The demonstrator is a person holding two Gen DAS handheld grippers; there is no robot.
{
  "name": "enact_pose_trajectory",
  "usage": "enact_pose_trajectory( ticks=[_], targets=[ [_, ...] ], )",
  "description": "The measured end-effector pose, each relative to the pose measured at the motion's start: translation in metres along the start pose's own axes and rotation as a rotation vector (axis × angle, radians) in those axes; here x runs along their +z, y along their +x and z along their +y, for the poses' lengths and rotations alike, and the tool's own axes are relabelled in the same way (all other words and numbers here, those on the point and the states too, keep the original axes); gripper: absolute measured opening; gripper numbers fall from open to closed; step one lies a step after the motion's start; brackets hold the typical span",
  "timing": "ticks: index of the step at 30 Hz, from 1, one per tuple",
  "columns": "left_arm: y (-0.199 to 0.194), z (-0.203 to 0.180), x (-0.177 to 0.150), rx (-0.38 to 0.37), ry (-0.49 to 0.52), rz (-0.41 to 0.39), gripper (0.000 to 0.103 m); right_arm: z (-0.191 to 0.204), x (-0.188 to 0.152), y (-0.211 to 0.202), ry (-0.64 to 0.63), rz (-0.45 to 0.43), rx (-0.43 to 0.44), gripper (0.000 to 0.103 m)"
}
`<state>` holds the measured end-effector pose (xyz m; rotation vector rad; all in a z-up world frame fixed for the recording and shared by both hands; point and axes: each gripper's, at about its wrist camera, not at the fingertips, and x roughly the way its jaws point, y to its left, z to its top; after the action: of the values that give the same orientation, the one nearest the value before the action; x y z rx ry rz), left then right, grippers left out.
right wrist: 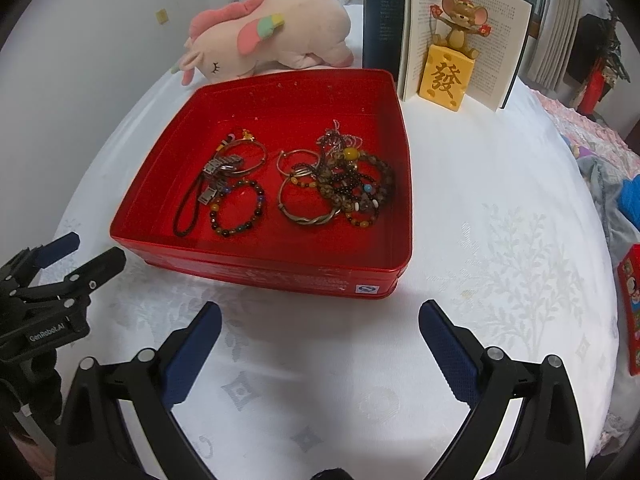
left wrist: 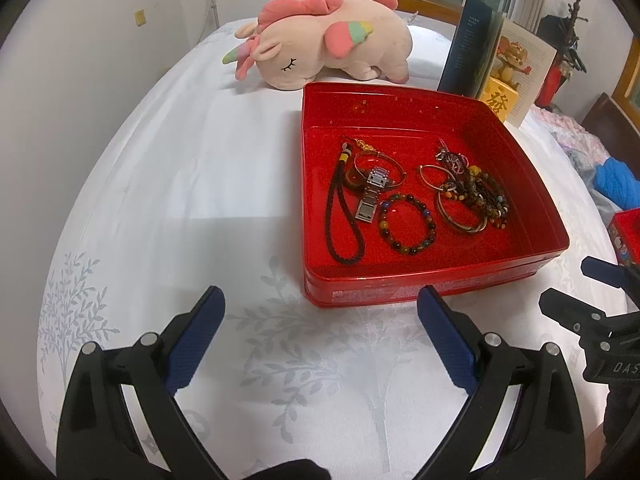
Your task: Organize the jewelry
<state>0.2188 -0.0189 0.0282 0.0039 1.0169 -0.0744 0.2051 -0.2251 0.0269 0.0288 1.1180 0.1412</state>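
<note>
A red tin box (left wrist: 400,294) (right wrist: 256,268) sits open on the white bedspread. Inside lie a black cord loop (left wrist: 340,216), a metal watch (left wrist: 374,192), a coloured bead bracelet (left wrist: 406,224) (right wrist: 238,210), and a tangled pile of bangles and bead strings (left wrist: 472,196) (right wrist: 340,188). My left gripper (left wrist: 320,300) is open and empty, just in front of the box's near left corner. My right gripper (right wrist: 320,314) is open and empty, in front of the box's near right corner. Each gripper shows at the edge of the other's view, the right (left wrist: 576,292) and the left (right wrist: 80,256).
A pink unicorn plush (left wrist: 320,48) (right wrist: 272,36) lies behind the box. An open book (right wrist: 460,28) stands behind a yellow mouse figurine (right wrist: 448,68) at the back right. A red item (right wrist: 630,308) lies at the bed's right edge near blue cloth (left wrist: 620,184).
</note>
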Motion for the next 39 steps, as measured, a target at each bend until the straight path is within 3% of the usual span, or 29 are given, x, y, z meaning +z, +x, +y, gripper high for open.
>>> enact_pose_trajectory(
  ticks=[39],
  targets=[
    [0.0026,-0.0004,0.0003,0.009,0.009,-0.002,0.096,-0.0006,0.0005,0.0035,-0.013,0.005,-0.015,0.099]
  ],
)
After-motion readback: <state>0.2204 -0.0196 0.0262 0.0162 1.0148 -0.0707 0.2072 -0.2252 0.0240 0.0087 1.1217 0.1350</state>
